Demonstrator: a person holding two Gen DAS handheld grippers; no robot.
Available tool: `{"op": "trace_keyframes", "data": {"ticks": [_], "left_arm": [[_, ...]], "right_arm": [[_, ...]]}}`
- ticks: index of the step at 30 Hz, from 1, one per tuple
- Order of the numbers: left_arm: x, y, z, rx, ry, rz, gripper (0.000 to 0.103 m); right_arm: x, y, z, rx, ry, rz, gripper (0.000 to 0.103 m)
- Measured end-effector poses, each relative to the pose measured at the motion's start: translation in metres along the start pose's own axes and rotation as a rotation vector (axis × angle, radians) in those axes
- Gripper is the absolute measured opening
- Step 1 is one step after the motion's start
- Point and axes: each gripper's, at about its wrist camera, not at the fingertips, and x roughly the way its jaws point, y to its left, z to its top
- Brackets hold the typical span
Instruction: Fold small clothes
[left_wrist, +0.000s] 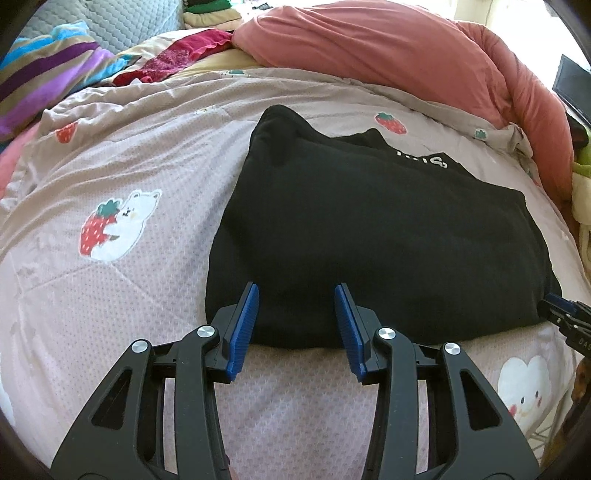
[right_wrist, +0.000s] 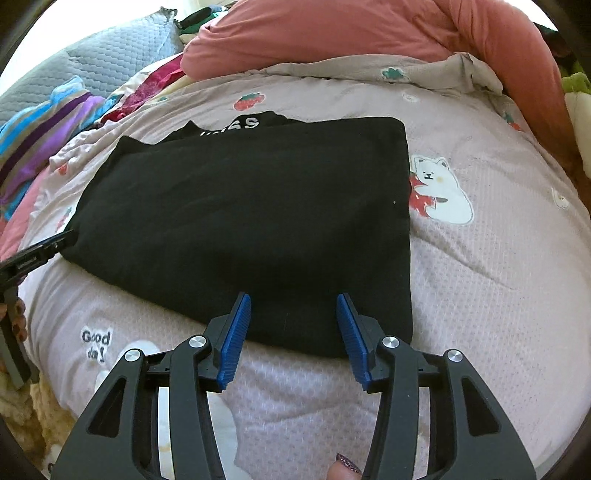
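Observation:
A black garment (left_wrist: 369, 229) (right_wrist: 258, 206) lies folded into a rough rectangle on the bed, with white lettering (left_wrist: 424, 158) (right_wrist: 236, 125) showing at its far edge. My left gripper (left_wrist: 297, 288) hovers over the garment's near left edge, jaws open, with only cloth below the blue pads (left_wrist: 243, 325). My right gripper (right_wrist: 293, 297) hangs over the near right corner, also open, and nothing is pinched between its pads (right_wrist: 234, 339). Each gripper shows at the edge of the other's view: the right gripper (left_wrist: 565, 317), the left gripper (right_wrist: 37, 254).
The bedspread (left_wrist: 110, 314) is pinkish grey with strawberry and bear prints. A salmon duvet (left_wrist: 369, 48) is heaped along the far side. A striped cloth (left_wrist: 48, 74), a red garment (left_wrist: 184, 55) and a grey quilted pillow (right_wrist: 110, 55) lie at the far left.

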Motion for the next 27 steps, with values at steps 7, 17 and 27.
{"op": "trace_keyframes", "data": {"ticks": [7, 17, 27], "left_arm": [[-0.011, 0.002, -0.009, -0.024, -0.004, -0.012, 0.036], [-0.036, 0.012, -0.014, -0.059, -0.026, -0.002, 0.066], [-0.051, 0.029, -0.013, -0.105, -0.051, 0.023, 0.090]], "right_arm": [[-0.008, 0.004, -0.009, -0.005, 0.006, -0.007, 0.052], [-0.030, 0.023, -0.009, -0.044, -0.044, 0.021, 0.075], [-0.035, 0.056, 0.000, -0.118, -0.072, 0.058, 0.090]]}}
